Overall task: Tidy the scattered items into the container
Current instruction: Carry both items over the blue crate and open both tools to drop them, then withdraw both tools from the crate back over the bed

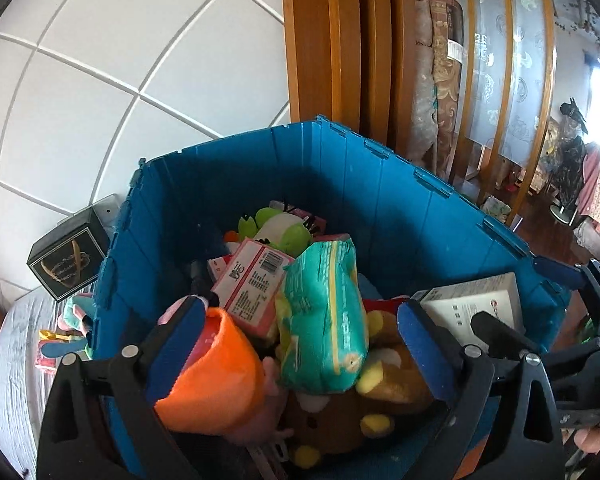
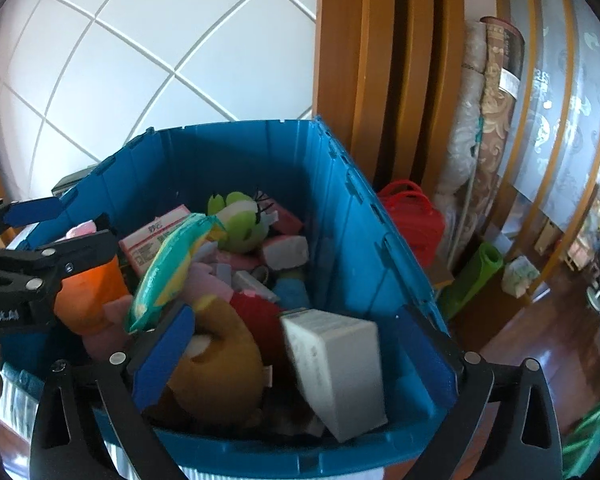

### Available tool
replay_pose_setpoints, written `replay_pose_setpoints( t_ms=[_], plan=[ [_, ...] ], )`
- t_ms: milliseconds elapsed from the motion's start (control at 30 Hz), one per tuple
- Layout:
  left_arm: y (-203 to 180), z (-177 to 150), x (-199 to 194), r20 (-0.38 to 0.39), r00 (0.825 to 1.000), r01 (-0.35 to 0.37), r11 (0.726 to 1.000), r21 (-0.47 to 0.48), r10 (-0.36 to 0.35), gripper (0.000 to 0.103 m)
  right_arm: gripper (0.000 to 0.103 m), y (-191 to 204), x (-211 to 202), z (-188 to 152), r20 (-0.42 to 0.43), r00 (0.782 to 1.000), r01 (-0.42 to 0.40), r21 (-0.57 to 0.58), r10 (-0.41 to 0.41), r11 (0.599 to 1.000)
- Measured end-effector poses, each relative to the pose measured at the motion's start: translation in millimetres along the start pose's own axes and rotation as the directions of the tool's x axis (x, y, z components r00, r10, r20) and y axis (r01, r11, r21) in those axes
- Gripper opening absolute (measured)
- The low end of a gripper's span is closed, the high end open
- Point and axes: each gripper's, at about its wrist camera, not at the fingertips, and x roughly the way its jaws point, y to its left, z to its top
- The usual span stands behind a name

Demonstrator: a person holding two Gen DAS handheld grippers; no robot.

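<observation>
A blue plastic crate (image 1: 400, 184) (image 2: 352, 216) holds a pile of items. A teal wipes pack (image 1: 324, 316) (image 2: 172, 264) lies on top, beside a pink box (image 1: 256, 288), a green plush (image 1: 284, 228) (image 2: 240, 220) and a brown plush bear (image 1: 380, 392) (image 2: 216, 368). My left gripper (image 1: 300, 344) is open above the crate; an orange plush (image 1: 216, 376) rests against its left finger. My right gripper (image 2: 300, 360) is open over the crate's near edge, with a white box (image 2: 336, 364) (image 1: 476, 304) loose and blurred between its fingers.
A black box (image 1: 66, 260) and small colourful items (image 1: 60, 340) lie on the table left of the crate. A red basket (image 2: 412, 220), a green roll (image 2: 472, 280) and rolled rugs (image 2: 484, 128) stand right of it by the wooden door frame.
</observation>
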Motion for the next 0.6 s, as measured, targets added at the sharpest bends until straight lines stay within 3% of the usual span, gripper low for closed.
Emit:
replay_pose_setpoints(
  t_ms=[333, 600],
  plan=[
    [37.5, -19.1, -57.5, 0.130, 0.989, -0.067, 0.997, -0.045, 0.073, 0.098, 0.103, 20.8, -17.7, -0.9, 0.021, 0.999, -0.034, 0.010, 0.034, 0.999],
    [91.9, -38.9, -104.5, 0.204, 0.966, -0.136, 0.984, -0.116, 0.157, 0.100, 0.103, 75.2, -41.5, 5.4, 0.065, 0.993, -0.095, -0.033, 0.097, 0.995]
  ],
)
